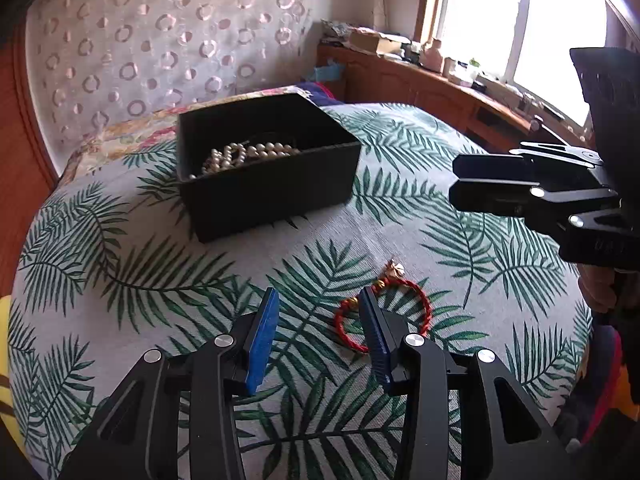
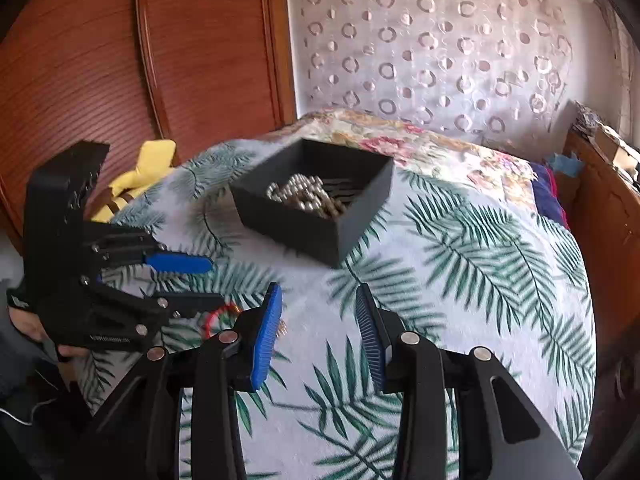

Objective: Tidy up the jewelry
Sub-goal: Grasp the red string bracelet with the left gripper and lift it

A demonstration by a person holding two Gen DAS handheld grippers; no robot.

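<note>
On the leaf-print bed (image 1: 160, 240) lies the red cord bracelet (image 1: 424, 304), near the black box (image 1: 276, 192) of pearls (image 1: 240, 154). Left gripper (image 1: 318, 336) hovers spread over it, empty. Right gripper (image 2: 318, 332) gapes too. Light, limp cord, I'd say; pinch one strand, away from the charm.

Bed cover (image 1: 400, 208) grey-white, green fern-leaf print; floral quilt (image 2: 432, 148) along far edge. Sheer curtain (image 1: 160, 40) with ring pattern behind. Reddish wood panelling (image 2: 120, 60) at left. Bright window (image 1: 520, 12) at right, over cluttered wooden sideboard (image 1: 420, 80). Yellow cloth (image 2: 136, 184) by bed's left edge.
</note>
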